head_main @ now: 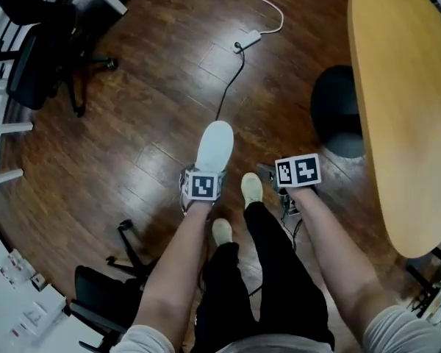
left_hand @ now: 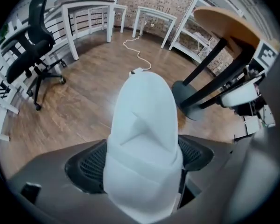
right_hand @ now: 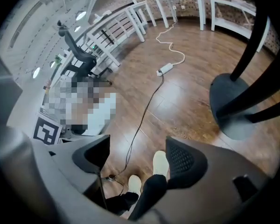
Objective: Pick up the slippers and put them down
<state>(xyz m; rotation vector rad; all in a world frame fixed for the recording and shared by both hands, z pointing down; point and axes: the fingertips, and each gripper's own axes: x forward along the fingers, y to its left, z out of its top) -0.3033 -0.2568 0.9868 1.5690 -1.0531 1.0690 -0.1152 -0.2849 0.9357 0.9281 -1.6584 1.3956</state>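
**Left jaws clamped on one white slipper, right jaws empty**

Dark mesh-padded fingers [left_hand: 86,167] of the left gripper [head_main: 201,185] press on both sides of a soft white fabric slipper [left_hand: 142,125], pinching it narrow. Its gripped end runs off the bottom edge, so heel or toe cannot be told. Its long axis runs straight out past the fingertips, with the rounded free end pointing away from the person over the dark wooden floor [head_main: 154,123]. The right gripper [right_hand: 137,160] has its fingers well apart and holds nothing; between them only the person's pale shoes [right_hand: 160,163] show, down on the floor. In the head view its marker cube covers its fingers.
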